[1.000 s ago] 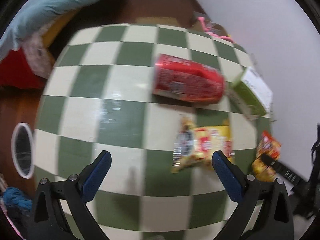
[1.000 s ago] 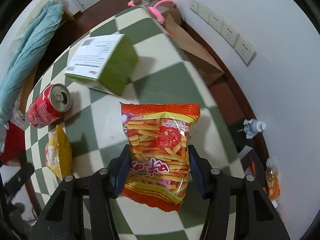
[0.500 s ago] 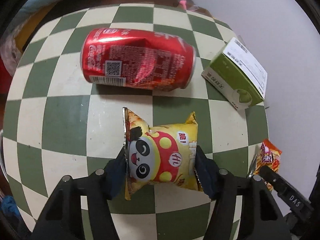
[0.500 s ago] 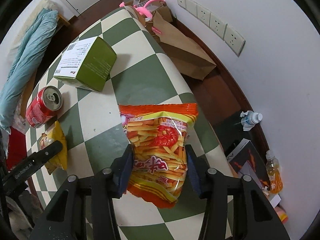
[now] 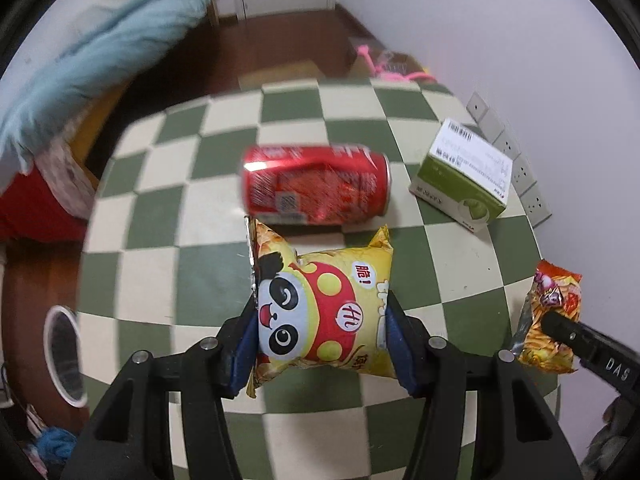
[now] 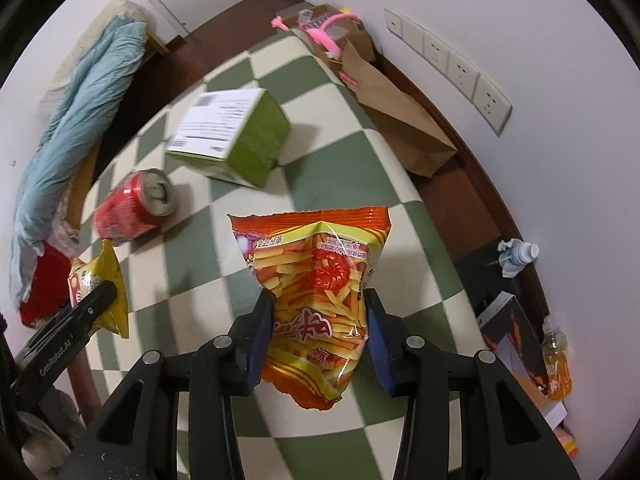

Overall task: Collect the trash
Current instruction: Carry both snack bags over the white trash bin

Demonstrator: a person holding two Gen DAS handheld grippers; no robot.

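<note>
My left gripper is shut on a yellow panda snack bag, lifted above the green-and-cream checked table. My right gripper is shut on an orange fries snack bag, also held up over the table. That orange bag shows at the right in the left wrist view, and the yellow bag at the left in the right wrist view. A red soda can lies on its side just beyond the yellow bag. A green-and-white box sits at the table's right.
A white-rimmed bin stands on the floor left of the table. A brown paper bag with pink items leans by the wall beyond the table. A crushed bottle, a juice bottle and a dark box lie on the floor at right.
The left gripper moved in, closed on the yellow panda bag and has lifted it off the table. The right gripper, still holding the orange bag, has risen higher.
</note>
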